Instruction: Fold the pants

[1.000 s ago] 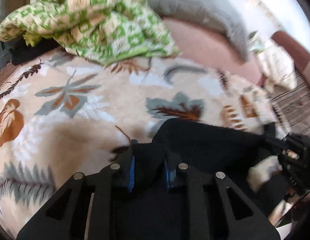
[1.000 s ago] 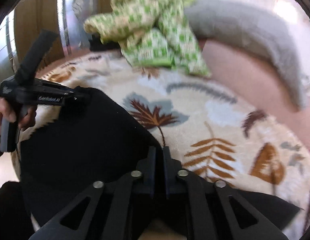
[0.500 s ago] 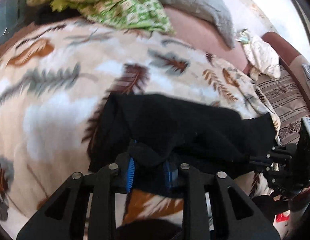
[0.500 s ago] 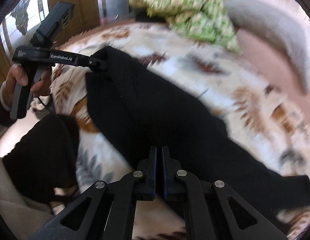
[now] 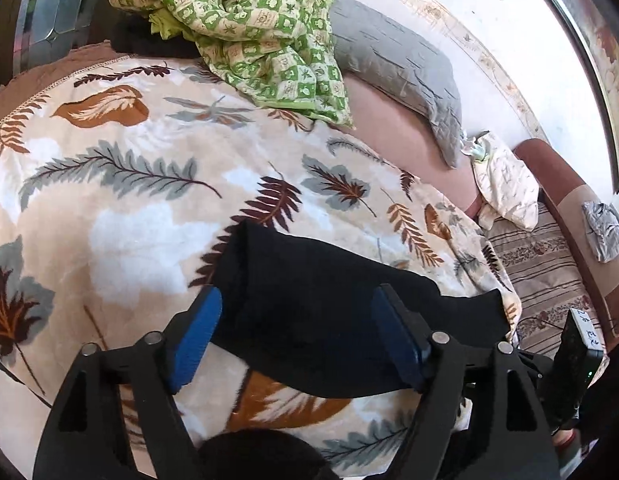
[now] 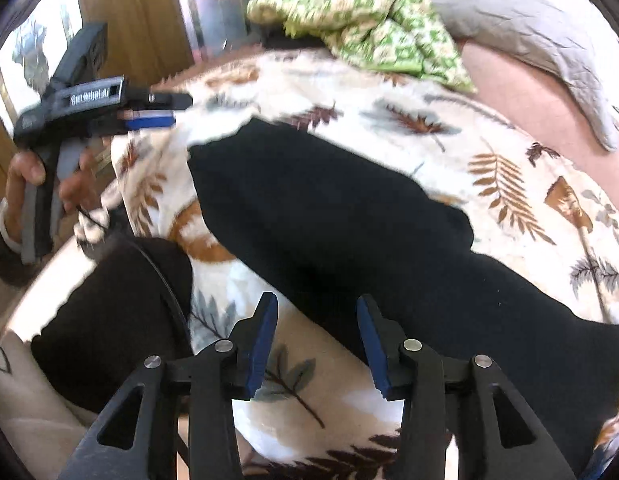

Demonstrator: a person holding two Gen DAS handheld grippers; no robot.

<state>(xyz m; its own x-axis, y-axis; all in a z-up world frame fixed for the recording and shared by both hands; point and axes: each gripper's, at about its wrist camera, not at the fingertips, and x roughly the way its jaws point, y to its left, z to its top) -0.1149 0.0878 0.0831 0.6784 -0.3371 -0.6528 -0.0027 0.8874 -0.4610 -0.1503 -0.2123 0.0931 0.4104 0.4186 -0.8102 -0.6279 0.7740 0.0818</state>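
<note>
One tool (image 6: 165, 110) reads "GenRobot.AI"

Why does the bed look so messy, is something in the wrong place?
The green checked quilt lies crumpled in a heap at the far end of the leaf-print blanket. The black pants lie flat and look fine.

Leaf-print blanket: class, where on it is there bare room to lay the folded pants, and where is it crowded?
Free: the wide stretch of leaf-print blanket between the black pants and the green quilt. Also free: the pink sheet below the grey pillow. Crowded: the near edge, with the pants and both open tongs.
</note>
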